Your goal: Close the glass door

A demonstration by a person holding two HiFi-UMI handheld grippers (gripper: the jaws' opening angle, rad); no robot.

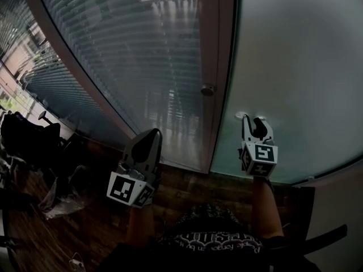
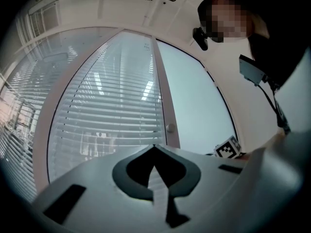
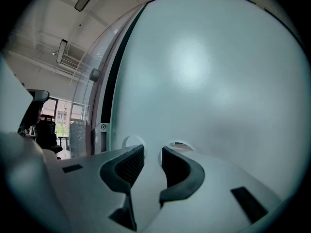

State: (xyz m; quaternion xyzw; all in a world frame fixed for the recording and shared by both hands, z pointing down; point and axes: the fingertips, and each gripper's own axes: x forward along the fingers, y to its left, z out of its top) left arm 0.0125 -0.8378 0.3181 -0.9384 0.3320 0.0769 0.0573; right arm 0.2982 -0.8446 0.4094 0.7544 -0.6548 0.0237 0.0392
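Observation:
The frosted glass door (image 1: 295,67) fills the right of the head view and most of the right gripper view (image 3: 209,81). Its left edge lies close beside the brown frame post (image 1: 218,50), with a dark strip (image 3: 114,81) showing between them. My right gripper (image 1: 253,119) (image 3: 152,152) points at the glass, its jaws a little apart, tips between two small round fittings (image 3: 131,142); nothing shows between them. My left gripper (image 1: 152,134) (image 2: 154,148) hangs shut and empty before the panel of blinds (image 1: 130,50) (image 2: 107,106).
A round knob (image 1: 208,89) (image 2: 170,127) sits on the frame post. Dark bags and a chair (image 1: 28,140) and a crumpled plastic bag (image 1: 59,200) lie on the wooden floor (image 1: 187,186) at the left. Another chair's legs (image 1: 320,237) show at the lower right.

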